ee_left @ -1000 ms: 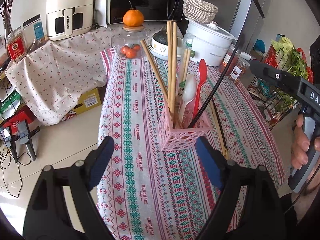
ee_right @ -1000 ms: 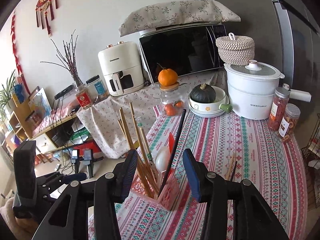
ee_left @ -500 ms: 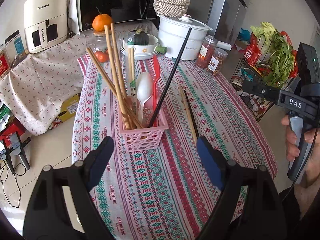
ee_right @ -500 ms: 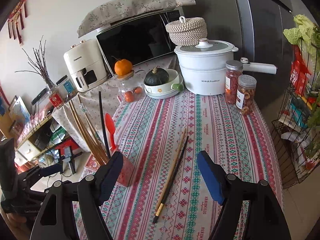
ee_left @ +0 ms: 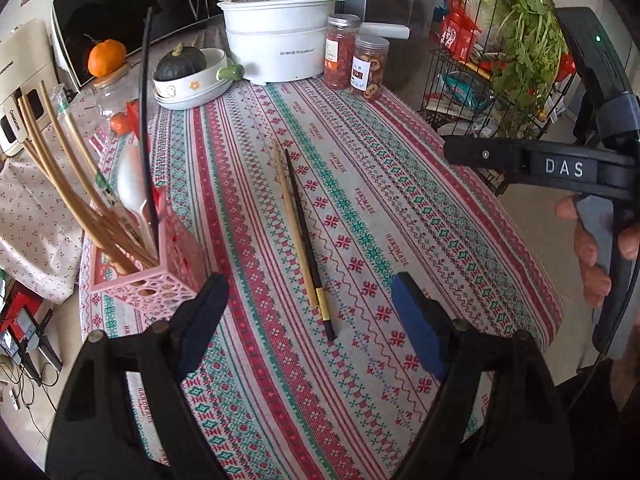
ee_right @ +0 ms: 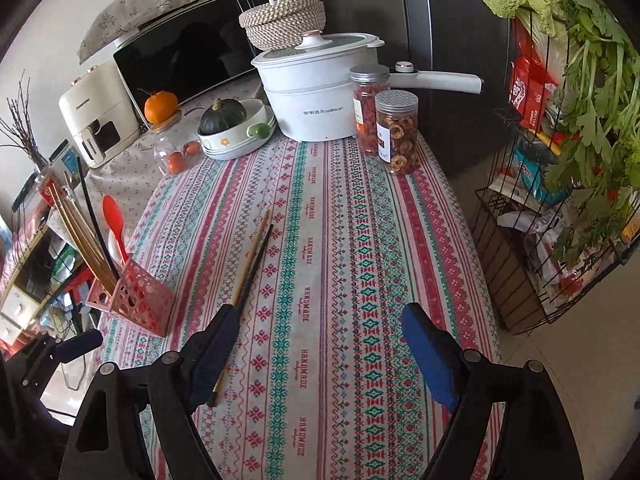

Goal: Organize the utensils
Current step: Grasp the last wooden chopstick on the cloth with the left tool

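Observation:
A pink perforated holder (ee_left: 148, 276) (ee_right: 134, 300) stands at the table's left edge with several wooden chopsticks, a black chopstick, a white spoon and a red spoon (ee_right: 114, 216) in it. A wooden chopstick (ee_left: 292, 224) (ee_right: 252, 256) and a black chopstick (ee_left: 308, 240) (ee_right: 258, 260) lie side by side on the patterned cloth. My left gripper (ee_left: 310, 320) is open and empty, just above their near ends. My right gripper (ee_right: 320, 348) is open and empty, to the right of them; its left finger covers part of the black one.
At the table's far end stand a white pot (ee_right: 320, 92), two jars (ee_right: 384, 120), a bowl with a green squash (ee_right: 230, 128) and a glass jar (ee_right: 176, 148). A wire rack with greens (ee_right: 560, 200) stands off the table's right edge.
Both grippers have swung right, away from the pink holder, toward the two chopsticks lying on the cloth. The black chopstick stays in the holder.

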The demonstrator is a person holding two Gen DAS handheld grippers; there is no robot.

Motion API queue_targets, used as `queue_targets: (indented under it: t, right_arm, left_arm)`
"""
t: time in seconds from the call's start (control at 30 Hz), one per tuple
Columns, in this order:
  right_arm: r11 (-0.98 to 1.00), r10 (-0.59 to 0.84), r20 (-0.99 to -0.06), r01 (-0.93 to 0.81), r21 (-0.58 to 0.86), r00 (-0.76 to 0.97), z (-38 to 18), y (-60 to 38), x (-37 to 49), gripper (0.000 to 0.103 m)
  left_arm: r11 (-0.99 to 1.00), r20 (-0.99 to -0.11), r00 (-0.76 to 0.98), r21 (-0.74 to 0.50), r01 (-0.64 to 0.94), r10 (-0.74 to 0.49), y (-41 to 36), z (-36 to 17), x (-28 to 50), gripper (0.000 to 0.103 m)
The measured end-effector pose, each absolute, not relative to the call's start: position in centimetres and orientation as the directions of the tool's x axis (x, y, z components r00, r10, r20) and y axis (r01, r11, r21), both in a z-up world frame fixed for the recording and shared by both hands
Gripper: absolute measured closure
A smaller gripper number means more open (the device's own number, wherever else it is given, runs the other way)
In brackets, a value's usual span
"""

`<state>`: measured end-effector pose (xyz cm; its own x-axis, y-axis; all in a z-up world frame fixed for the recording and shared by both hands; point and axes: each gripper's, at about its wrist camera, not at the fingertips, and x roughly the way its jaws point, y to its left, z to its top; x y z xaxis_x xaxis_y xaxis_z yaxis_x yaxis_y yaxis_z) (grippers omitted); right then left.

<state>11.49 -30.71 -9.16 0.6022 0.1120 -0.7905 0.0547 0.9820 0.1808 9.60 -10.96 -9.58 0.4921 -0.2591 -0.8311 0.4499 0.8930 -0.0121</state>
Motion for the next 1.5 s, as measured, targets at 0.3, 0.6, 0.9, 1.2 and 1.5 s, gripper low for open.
queue_targets:
  t: [0.3,0.6,0.9,1.2,1.5]
  right_arm:
    - [0.975,0.086,-0.842,0.129,0.181,0.533,-12.3,-34.0,12.9,0.019]
    - [0.963,0.106,-0.855,0.161,0.215,0.507,-13.4,-35.6,13.6,0.019]
    - [0.962,0.118,-0.858,0.157,0.224,0.5,-13.7,-35.5,14.1,0.019]
    - [0.961,0.096,-0.868,0.181,0.207,0.487,-14.2,-35.9,14.3,0.019]
    - [0.971,0.051,-0.881,0.182,0.154,0.471,-14.6,-34.8,14.6,0.019]
  left_arm:
    - [0.937,-0.898,0.416,0.011,0.349,-0.144,-14.9,-13.9,17.4,0.08]
    - [0.973,-0.927,0.355,-0.042,0.226,-0.122,-14.9,-16.6,24.4,0.09]
    - [0.979,-0.943,0.313,-0.055,0.195,-0.116,-15.4,-19.1,26.7,0.091]
    - [0.959,-0.941,0.295,-0.082,0.27,-0.163,-15.2,-18.5,23.6,0.095]
    - [0.918,-0.9,0.357,-0.103,0.383,-0.249,-11.8,-13.2,16.5,0.095]
